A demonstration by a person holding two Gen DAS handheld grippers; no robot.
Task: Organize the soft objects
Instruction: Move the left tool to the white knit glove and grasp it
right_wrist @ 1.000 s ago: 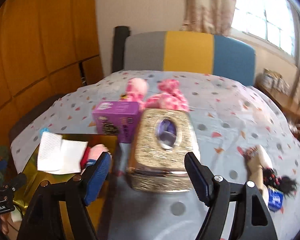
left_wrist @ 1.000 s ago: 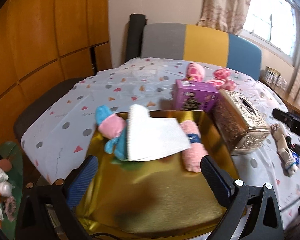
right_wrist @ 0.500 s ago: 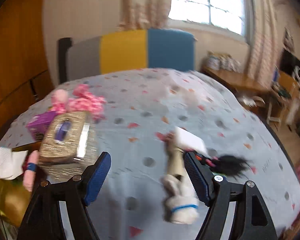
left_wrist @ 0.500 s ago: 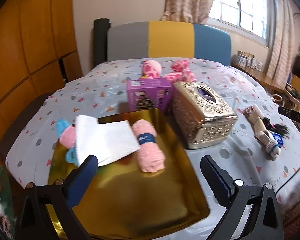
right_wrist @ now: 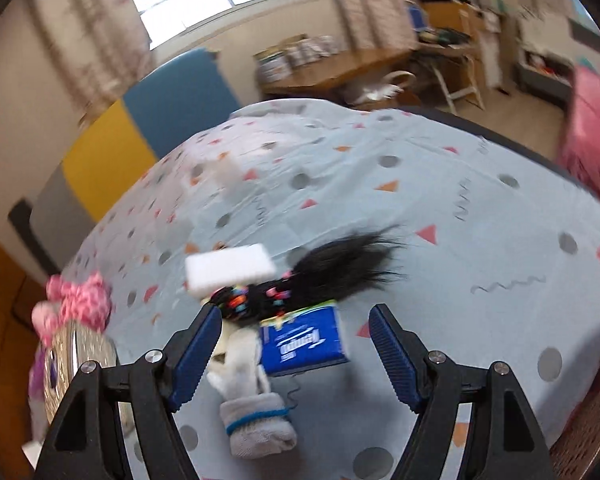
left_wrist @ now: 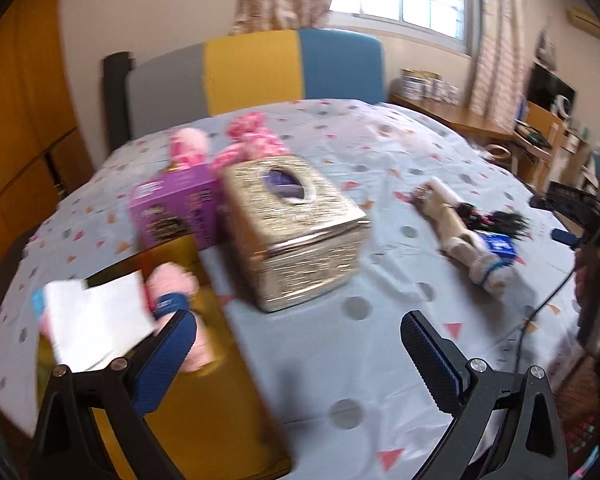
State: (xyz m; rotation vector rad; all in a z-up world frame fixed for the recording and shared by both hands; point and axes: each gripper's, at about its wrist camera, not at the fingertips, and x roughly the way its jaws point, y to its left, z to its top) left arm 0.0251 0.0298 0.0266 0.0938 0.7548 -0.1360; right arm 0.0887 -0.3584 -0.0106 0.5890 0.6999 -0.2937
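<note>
Lying on the dotted tablecloth [right_wrist: 480, 184], the grey sock [right_wrist: 256, 430] is stretching lengthwise toward the right gripper [right_wrist: 294, 354], beside a blue tissue pack [right_wrist: 302, 340] and a black hairpiece [right_wrist: 340, 270]. A gold tray [left_wrist: 204, 436] is holding a pink rolled towel [left_wrist: 170, 286] and a white folded cloth [left_wrist: 96, 320]. Both grippers, the left gripper [left_wrist: 300, 350] included, are hanging wide apart, gripping nothing.

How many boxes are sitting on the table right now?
2: a purple box at the gold tray's far edge, and a gold tissue box right beside it. Others may be hidden.
</note>
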